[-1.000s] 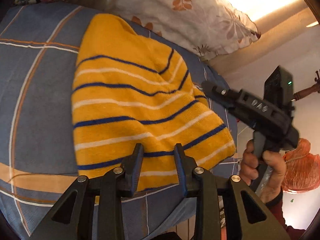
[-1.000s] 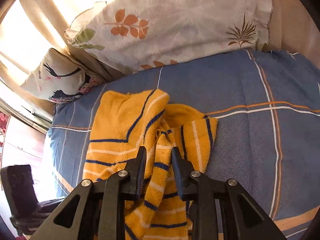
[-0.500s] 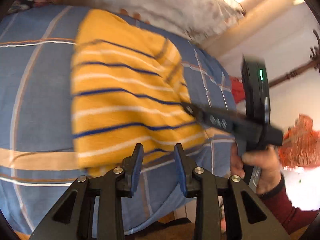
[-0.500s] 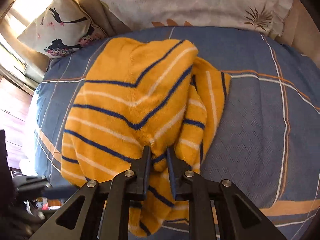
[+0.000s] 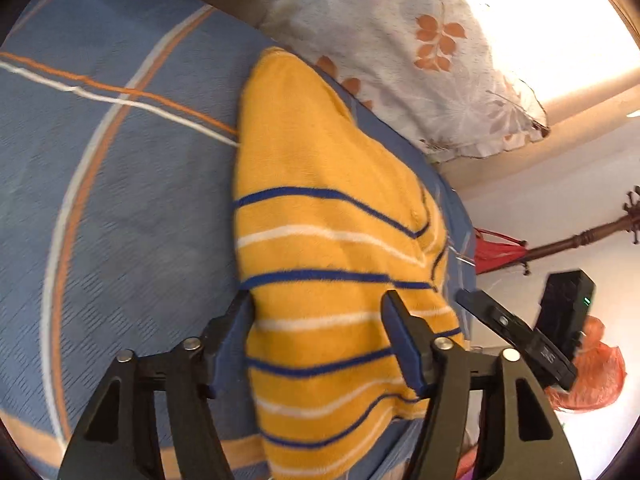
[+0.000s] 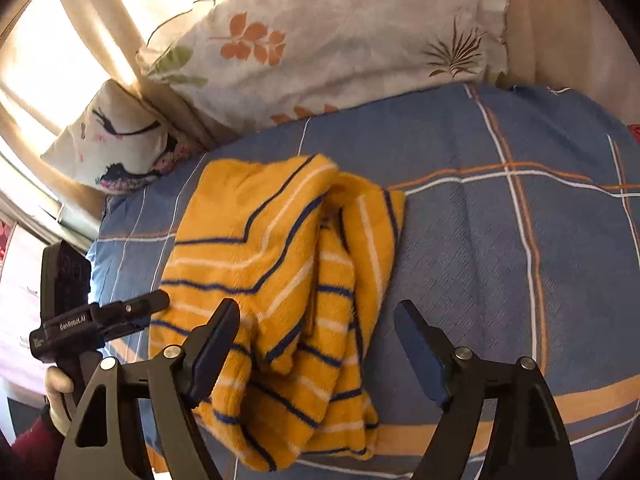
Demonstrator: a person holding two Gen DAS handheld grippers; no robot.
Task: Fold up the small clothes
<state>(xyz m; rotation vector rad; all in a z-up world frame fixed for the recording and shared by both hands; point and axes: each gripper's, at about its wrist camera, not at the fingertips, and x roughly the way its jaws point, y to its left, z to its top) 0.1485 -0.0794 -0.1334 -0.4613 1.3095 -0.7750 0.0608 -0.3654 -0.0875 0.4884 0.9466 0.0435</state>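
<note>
Where the blue checked bedspread [image 6: 500,248] covers the bed, a yellow striped sweater [image 6: 280,280] lies folded over on itself, its loose edge bunched toward three o'clock in the right wrist view. A large leaf-print pillow [image 6: 340,40] leans at twelve o'clock behind it, and a smaller bird-print cushion [image 6: 116,140] sits at ten o'clock. The right claw [image 6: 316,344] hangs over the sweater's near end with its jaws spread wide; they have just been opening, and the cloth lies loose between them, pressed by neither pad. The left claw [image 5: 316,336] likewise stands released, its jaws having just been opening, with the sweater's near edge between them but not pinched. At eight o'clock in the right wrist view a hand [image 6: 58,396] in a dark red sleeve [image 6: 28,452] grips the left tool's handle.
</note>
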